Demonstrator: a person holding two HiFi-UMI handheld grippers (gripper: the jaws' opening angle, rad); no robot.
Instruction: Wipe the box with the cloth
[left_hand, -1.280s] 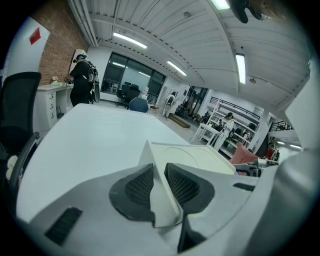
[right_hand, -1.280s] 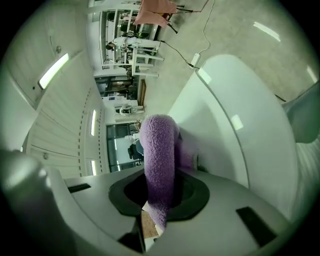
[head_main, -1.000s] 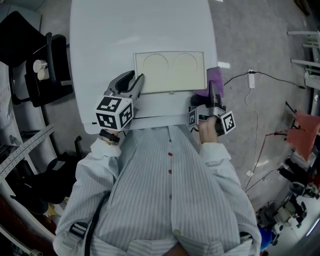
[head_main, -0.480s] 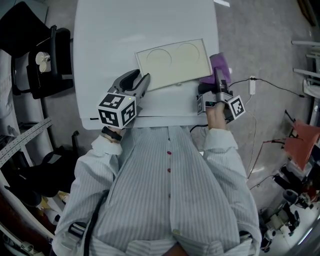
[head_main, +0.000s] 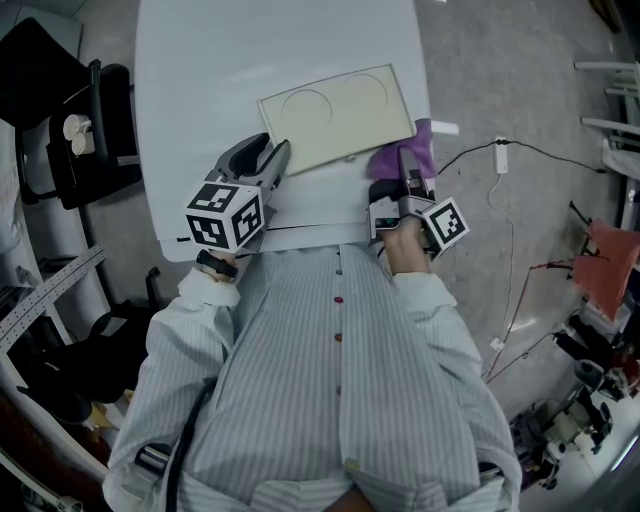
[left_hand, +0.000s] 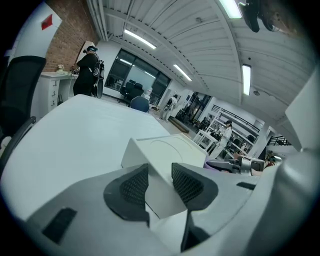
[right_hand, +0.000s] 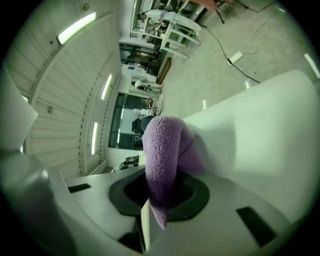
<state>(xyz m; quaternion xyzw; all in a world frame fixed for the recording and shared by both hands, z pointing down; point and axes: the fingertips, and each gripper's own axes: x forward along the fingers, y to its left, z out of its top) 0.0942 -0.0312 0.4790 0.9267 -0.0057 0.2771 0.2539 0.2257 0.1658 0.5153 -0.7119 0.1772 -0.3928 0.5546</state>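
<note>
Left gripper (head_main: 272, 152): jaws just opened wide; near-left corner of box (head_main: 335, 115) between pads, unclamped. Right gripper (head_main: 408, 165): jaws clamped on purple cloth (head_main: 428, 140), at box near-right corner. Box flat, skewed, on white table (head_main: 280, 40).

- White table (head_main: 280, 40) up top, and the flat cream box (head_main: 335, 115) lies skewed on it, two circles marked on its lid.
- Left gripper (head_main: 268, 152) is at the box's near left corner; its jaws have just been opening, with that corner between their tips.
- Right gripper (head_main: 406, 168) is at the near right corner, purple cloth (head_main: 418, 140) bunched at its tip against the box's edge.
- Striped shirt (head_main: 330, 380) fills the foreground.
- Black chair (head_main: 70, 120) on the left, white cable (head_main: 500, 190) across the floor on the right.
</note>
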